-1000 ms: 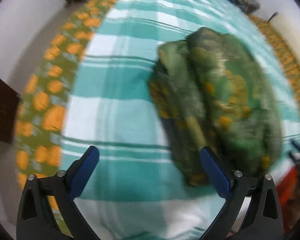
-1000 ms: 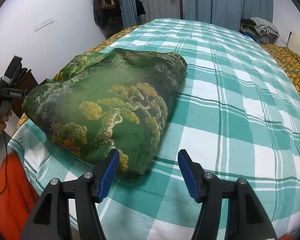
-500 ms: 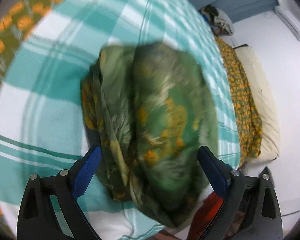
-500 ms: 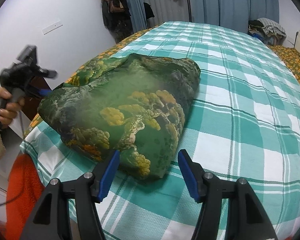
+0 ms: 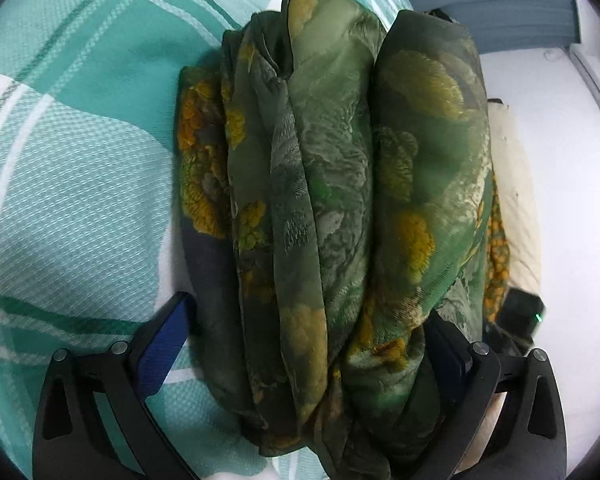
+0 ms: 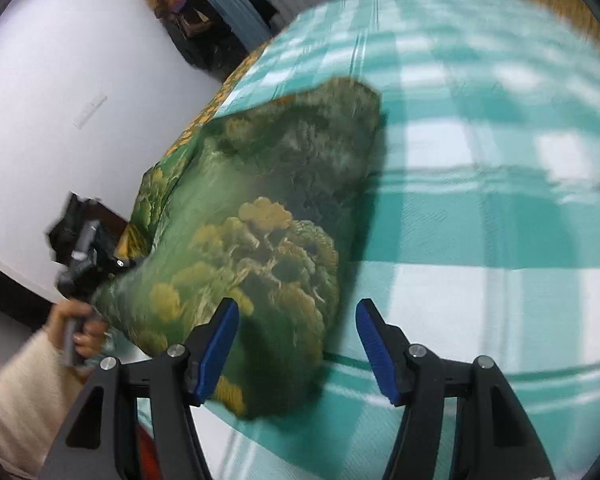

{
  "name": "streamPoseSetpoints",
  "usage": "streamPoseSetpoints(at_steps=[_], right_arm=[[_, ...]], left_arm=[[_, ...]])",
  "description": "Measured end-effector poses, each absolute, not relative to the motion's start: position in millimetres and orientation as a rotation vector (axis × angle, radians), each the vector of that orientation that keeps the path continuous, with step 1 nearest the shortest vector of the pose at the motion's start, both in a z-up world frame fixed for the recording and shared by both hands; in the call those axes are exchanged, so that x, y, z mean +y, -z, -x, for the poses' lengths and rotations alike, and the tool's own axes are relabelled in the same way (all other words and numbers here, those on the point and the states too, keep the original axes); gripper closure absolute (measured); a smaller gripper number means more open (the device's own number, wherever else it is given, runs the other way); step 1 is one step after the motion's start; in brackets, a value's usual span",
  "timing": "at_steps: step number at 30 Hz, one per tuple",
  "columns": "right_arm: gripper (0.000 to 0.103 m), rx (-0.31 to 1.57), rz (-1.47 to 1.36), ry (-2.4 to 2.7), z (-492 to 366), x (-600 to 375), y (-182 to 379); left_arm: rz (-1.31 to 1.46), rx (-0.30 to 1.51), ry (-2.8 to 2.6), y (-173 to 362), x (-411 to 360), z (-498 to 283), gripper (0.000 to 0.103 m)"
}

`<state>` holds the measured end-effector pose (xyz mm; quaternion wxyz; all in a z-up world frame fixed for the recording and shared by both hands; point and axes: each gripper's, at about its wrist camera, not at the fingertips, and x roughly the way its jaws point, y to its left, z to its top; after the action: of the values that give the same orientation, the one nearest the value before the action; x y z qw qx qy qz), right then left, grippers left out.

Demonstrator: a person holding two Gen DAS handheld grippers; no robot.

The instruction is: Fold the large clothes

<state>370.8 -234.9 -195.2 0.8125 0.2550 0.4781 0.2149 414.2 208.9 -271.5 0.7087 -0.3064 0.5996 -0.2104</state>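
A folded green garment with yellow tree prints lies as a thick bundle on the teal checked bedsheet. My left gripper straddles the bundle's near end, its jaws very wide and opening; the left blue pad stands just beside the cloth and the right pad is hidden behind it. In the right wrist view the same garment lies at the bed's left edge. My right gripper hovers open over its near corner, with cloth showing between the fingers. A hand holds the left gripper at the bundle's far left end.
The checked sheet stretches away to the right. An orange-flowered cover borders the bed's left side by a white wall. Dark clothes hang at the back. A cream pillow and a blue curtain lie beyond the bundle.
The left gripper has swung right and dropped onto the bundle's end, which now sits between its jaws. The right gripper has rolled and closed in on the near corner.
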Motion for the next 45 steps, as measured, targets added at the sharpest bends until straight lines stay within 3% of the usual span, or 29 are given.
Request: streamPoseSetpoints(at_steps=[1, 5, 10, 13, 16, 18, 21, 23, 32, 38, 40, 42, 45], right_arm=[[0.04, 1.027, -0.604, -0.502, -378.7, -235.2, 204.1], [0.017, 1.039, -0.736, -0.577, -402.6, -230.9, 228.5], [0.006, 1.087, -0.813, -0.635, -425.9, -217.4, 256.5], [0.007, 1.099, -0.694, -0.621, -431.0, -201.0, 247.5], [0.024, 1.056, -0.483, -0.578, -422.3, -179.7, 223.8], [0.031, 1.012, -0.393, -0.563, -412.7, -169.9, 209.9], [0.037, 0.926, -0.295, -0.565, -396.5, -157.8, 185.9], [0.038, 0.86, -0.267, -0.589, -388.6, -150.9, 169.0], [0.038, 0.729, -0.318, -0.65, -456.2, -179.9, 128.2], [0.037, 0.78, -0.401, -0.634, -533.5, -207.0, 144.5], [0.037, 0.849, -0.433, -0.623, -550.4, -212.2, 167.0], [0.033, 0.947, -0.463, -0.596, -560.1, -214.8, 197.2], [0.016, 0.96, -0.585, -0.584, -555.7, -229.8, 218.6]], left_arm=[[0.684, 1.336, 0.476, 273.4, 208.6, -416.6, 0.0], [0.701, 1.353, 0.504, 282.0, 208.0, -429.1, 0.0], [0.706, 1.35, 0.503, 289.9, 200.9, -443.2, 0.0], [0.678, 1.319, 0.512, 289.3, 192.7, -442.7, 0.0], [0.642, 1.311, 0.489, 282.0, 180.9, -446.7, 0.003], [0.621, 1.26, 0.48, 267.1, 172.9, -443.0, 0.023], [0.617, 1.195, 0.489, 245.4, 171.2, -438.4, 0.035], [0.619, 1.159, 0.503, 231.4, 170.1, -438.8, 0.036], [0.548, 1.03, 0.506, 171.8, 142.4, -531.3, 0.036], [0.56, 1.088, 0.483, 206.9, 125.6, -607.0, 0.035], [0.574, 1.149, 0.448, 234.4, 117.7, -609.1, 0.028], [0.599, 1.147, 0.435, 255.0, 117.7, -608.2, 0.012], [0.63, 1.096, 0.446, 252.3, 119.8, -600.8, 0.004]])
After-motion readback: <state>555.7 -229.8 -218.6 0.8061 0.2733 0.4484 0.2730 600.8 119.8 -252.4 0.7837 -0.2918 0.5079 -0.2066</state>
